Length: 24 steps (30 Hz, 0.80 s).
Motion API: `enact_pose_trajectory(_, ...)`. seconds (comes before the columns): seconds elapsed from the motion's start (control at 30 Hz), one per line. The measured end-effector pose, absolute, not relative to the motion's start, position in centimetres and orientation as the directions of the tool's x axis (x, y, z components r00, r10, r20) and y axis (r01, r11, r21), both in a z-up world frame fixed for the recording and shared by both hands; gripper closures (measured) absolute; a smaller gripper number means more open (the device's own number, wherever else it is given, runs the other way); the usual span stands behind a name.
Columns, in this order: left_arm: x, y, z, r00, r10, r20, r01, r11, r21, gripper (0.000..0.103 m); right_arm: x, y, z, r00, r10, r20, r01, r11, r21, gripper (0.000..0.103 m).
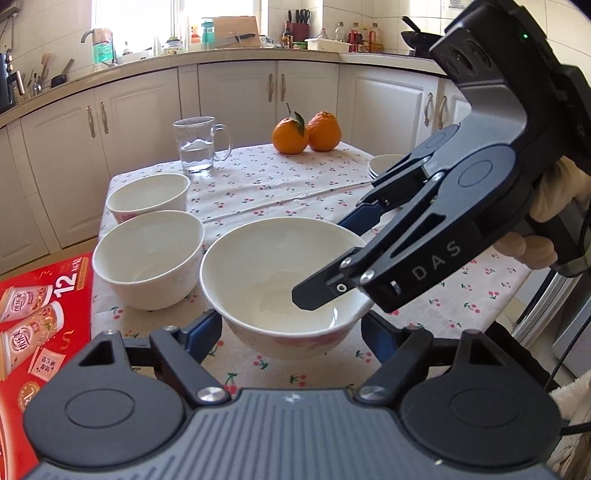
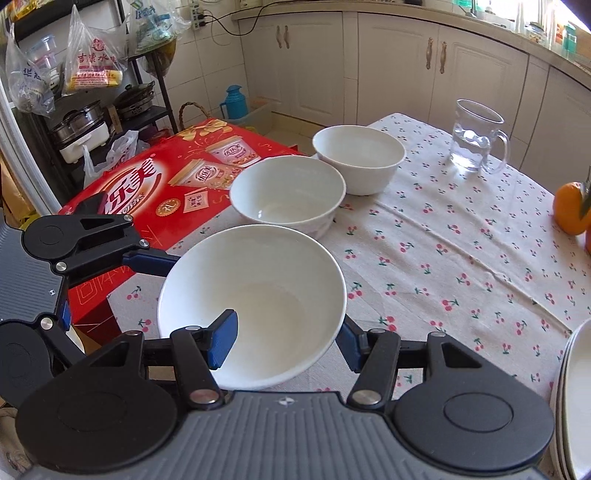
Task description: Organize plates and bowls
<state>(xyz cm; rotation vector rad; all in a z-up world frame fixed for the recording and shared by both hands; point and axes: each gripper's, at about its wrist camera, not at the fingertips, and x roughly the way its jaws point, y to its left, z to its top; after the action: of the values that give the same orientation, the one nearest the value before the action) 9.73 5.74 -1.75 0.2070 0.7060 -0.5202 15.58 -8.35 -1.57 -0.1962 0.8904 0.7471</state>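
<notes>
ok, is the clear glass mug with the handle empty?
No: the right wrist view shows water standing in the lower part of the clear glass mug on the cherry-print tablecloth.

A home kitchen is showing in both views. Cream cabinets (image 1: pixel 236 92) are running under a countertop (image 1: pixel 184 59) that is carrying a knife block (image 1: pixel 300 26), sauce bottles (image 1: pixel 354 37), a cutting board (image 1: pixel 236 31) and a sink tap (image 1: pixel 86 35). A wok (image 1: pixel 421 37) is sitting at the corner. A cherry-print tablecloth (image 2: pixel 461 258) is covering a small table, and grocery bags (image 2: pixel 88 62) are hanging by a rack of pots (image 2: pixel 85 122).
</notes>
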Motion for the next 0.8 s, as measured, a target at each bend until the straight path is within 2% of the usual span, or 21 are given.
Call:
enact_pose_trajectory(0.47, 12.3, 0.5, -2.9, 0.583, -0.467, -0.665, 0.633, 0.774, 0.011, 0.021, 15.8, -14.2, -2.6, 0.466, 0.413, -0.783, -0.548, 0.829, 0.112, 0.040)
enact_pose_trajectory(0.8, 13.3, -1.0, -3.6, 0.564, -0.488, -0.666, 0.655, 0.755, 0.001, 0.021, 16.3, -16.1, -3.2, 0.491, 0.370, -0.789, -0.498, 0.862, 0.094, 0.039)
